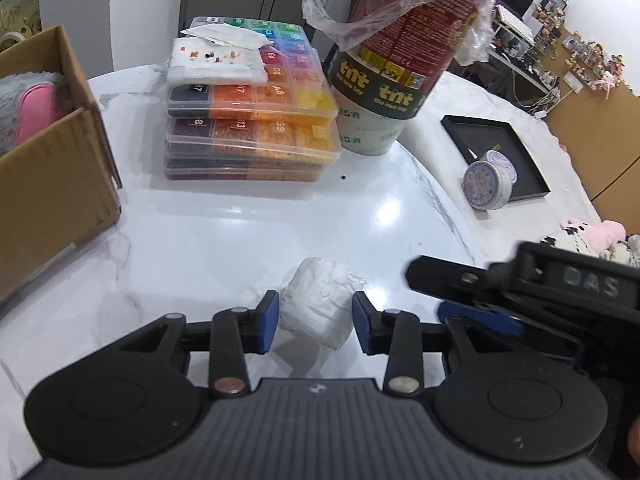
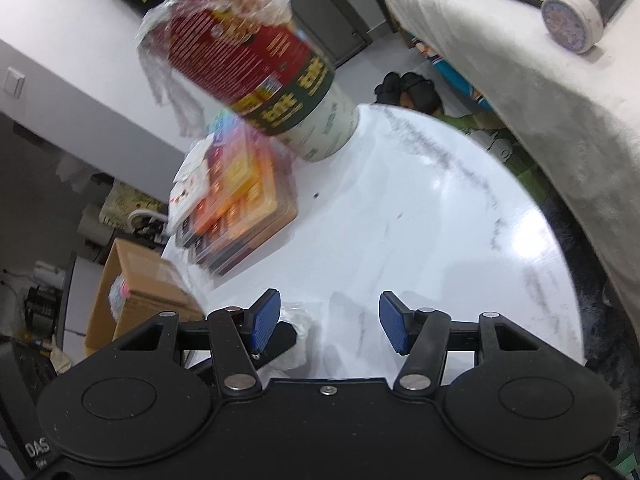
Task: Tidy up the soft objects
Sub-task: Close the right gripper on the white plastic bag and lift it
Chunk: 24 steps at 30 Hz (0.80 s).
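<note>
A crumpled white tissue (image 1: 316, 304) lies on the white marble table (image 1: 240, 232). My left gripper (image 1: 315, 322) is open, its blue pads on either side of the tissue, not pressing it. My right gripper (image 2: 326, 322) is open and empty above the table; it shows from the side in the left wrist view (image 1: 472, 300), just right of the tissue. The tissue shows partly in the right wrist view (image 2: 298, 340), behind the left finger. A cardboard box (image 1: 52, 168) at the left holds a grey and pink plush toy (image 1: 32, 108).
A stack of clear bead organiser boxes (image 1: 252, 120) stands at the back with a white cloth (image 1: 216, 60) on top. A tall bin with a plastic liner (image 1: 396, 60) stands beside it. A black tray (image 1: 500, 152) with tape rolls (image 1: 488, 184) sits on the right.
</note>
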Each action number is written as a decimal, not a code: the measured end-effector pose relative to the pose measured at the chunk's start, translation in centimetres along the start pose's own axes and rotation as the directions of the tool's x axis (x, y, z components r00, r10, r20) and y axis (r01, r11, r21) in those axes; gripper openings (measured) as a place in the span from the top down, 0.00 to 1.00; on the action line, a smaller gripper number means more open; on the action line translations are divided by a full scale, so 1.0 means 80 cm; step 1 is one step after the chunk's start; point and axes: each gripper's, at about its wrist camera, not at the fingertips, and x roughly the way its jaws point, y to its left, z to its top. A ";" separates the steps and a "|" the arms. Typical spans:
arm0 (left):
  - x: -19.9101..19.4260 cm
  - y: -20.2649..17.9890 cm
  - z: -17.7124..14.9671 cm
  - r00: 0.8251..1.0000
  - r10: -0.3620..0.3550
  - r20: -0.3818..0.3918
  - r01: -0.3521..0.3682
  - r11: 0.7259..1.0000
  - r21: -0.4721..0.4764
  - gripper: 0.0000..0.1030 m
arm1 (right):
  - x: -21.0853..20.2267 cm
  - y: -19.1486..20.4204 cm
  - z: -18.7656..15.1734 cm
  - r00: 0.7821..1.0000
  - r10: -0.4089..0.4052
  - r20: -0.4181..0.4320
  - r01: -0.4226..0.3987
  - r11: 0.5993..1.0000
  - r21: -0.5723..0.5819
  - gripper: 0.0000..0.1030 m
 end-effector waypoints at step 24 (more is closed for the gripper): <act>-0.098 0.036 -0.047 0.999 0.006 0.038 -0.006 1.000 -0.005 0.63 | 0.006 0.077 -0.065 0.965 0.168 -0.200 -0.188 0.978 -0.085 0.63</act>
